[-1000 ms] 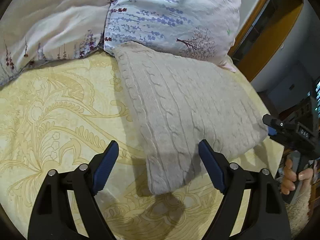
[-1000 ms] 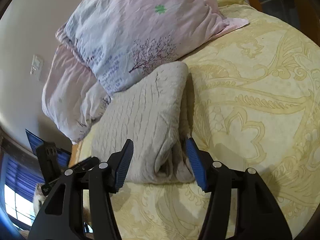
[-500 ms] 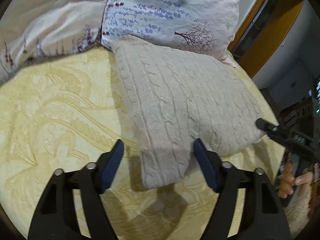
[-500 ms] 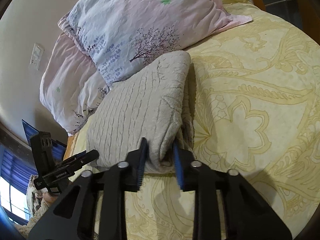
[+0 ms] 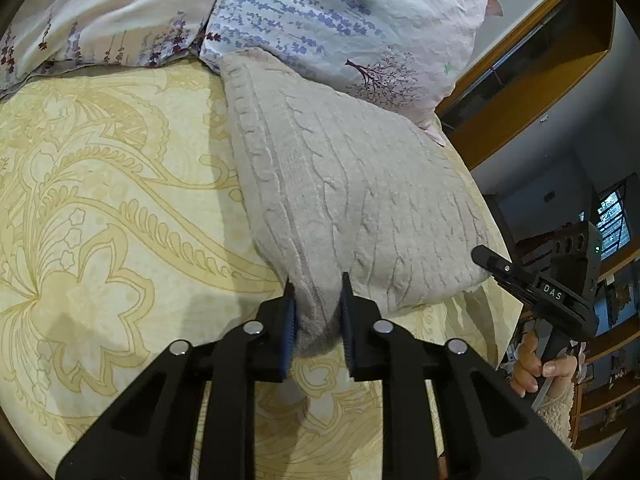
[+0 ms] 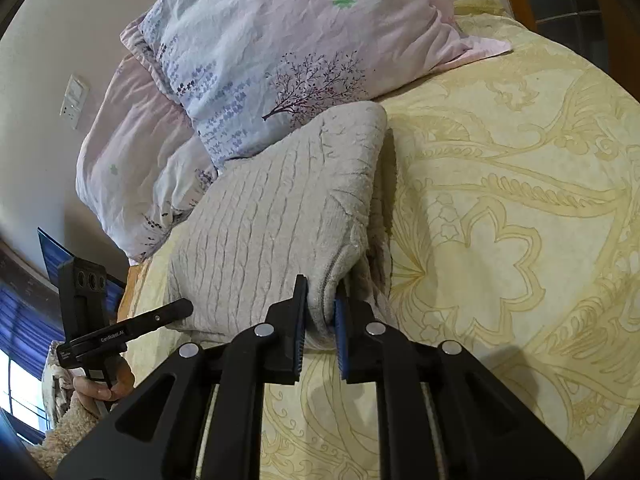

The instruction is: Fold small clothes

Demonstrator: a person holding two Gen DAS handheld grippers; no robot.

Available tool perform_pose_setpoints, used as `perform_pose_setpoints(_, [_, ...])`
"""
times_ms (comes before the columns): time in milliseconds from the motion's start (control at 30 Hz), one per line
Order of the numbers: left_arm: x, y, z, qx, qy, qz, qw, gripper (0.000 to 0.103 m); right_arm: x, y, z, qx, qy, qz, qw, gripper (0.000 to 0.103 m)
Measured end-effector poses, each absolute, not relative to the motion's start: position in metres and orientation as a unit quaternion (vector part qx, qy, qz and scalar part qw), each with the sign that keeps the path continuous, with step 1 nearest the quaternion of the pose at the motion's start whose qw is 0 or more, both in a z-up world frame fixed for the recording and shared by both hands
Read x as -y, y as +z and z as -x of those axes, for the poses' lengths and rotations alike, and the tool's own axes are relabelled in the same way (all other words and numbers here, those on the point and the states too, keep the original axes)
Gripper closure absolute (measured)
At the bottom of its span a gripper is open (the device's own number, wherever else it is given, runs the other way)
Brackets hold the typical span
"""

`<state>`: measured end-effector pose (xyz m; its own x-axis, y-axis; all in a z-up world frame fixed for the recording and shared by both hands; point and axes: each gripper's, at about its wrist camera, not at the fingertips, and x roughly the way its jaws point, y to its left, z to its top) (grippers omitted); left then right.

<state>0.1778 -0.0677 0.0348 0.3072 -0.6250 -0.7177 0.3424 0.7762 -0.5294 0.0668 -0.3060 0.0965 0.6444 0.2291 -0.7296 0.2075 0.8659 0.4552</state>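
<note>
Two tools grip one folded grey knit sweater (image 5: 352,200) that lies on the bed, on a yellow patterned bedspread (image 5: 100,220). The left tool (image 5: 317,316) has its blue pads pressed on the near corner of the sweater, and its jaws are closing on the cloth between them. The right tool (image 6: 321,314) is narrow and pinches the other near corner, where the folded edge and a lower layer come together. The far edge of the sweater touches a floral pillow (image 6: 280,52); a second pillow (image 5: 100,28) lies beside that one at the head of the bed. In the left wrist view the right tool (image 5: 486,255) appears at the right edge with a hand (image 5: 536,368) on its handle. In the right wrist view the left tool (image 6: 182,307) shows at the left, near the sweater's side.
</note>
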Motion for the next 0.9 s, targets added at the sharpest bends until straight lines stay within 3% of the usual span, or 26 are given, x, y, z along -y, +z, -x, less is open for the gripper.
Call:
perform_pose_setpoints(233, [0.063, 0.042, -0.166, -0.489, -0.323, 0.139, 0.799, 0.088, 0.305, 0.134, -0.049, -0.363, 0.016, -0.238, 0.901, 0.094])
perform_pose_setpoints(567, [0.072, 0.032, -0.154, -0.493, -0.317, 0.093, 0.804, 0.088, 0.311, 0.092, -0.044, -0.428, -0.023, -0.220, 0.876, 0.094])
perform_pose_setpoints(700, [0.069, 0.030, -0.156, -0.495, -0.317, 0.100, 0.803, 0.082, 0.314, 0.085, -0.050, -0.445, -0.018, -0.235, 0.864, 0.093])
perform_pose_setpoints(767, [0.063, 0.031, -0.158, -0.498, -0.321, 0.117, 0.797, 0.075, 0.318, 0.092, -0.052, -0.441, -0.009, -0.247, 0.863, 0.082])
perform_pose_setpoints(833, [0.056, 0.034, -0.159, -0.498, -0.327, 0.134, 0.792, 0.058, 0.326, 0.099, -0.057, -0.435, -0.009, -0.266, 0.860, 0.047])
perform_pose_setpoints(900, [0.049, 0.040, -0.161, -0.488, -0.326, 0.151, 0.796, 0.039, 0.338, 0.105, -0.067, -0.421, -0.002, -0.289, 0.860, 0.042])
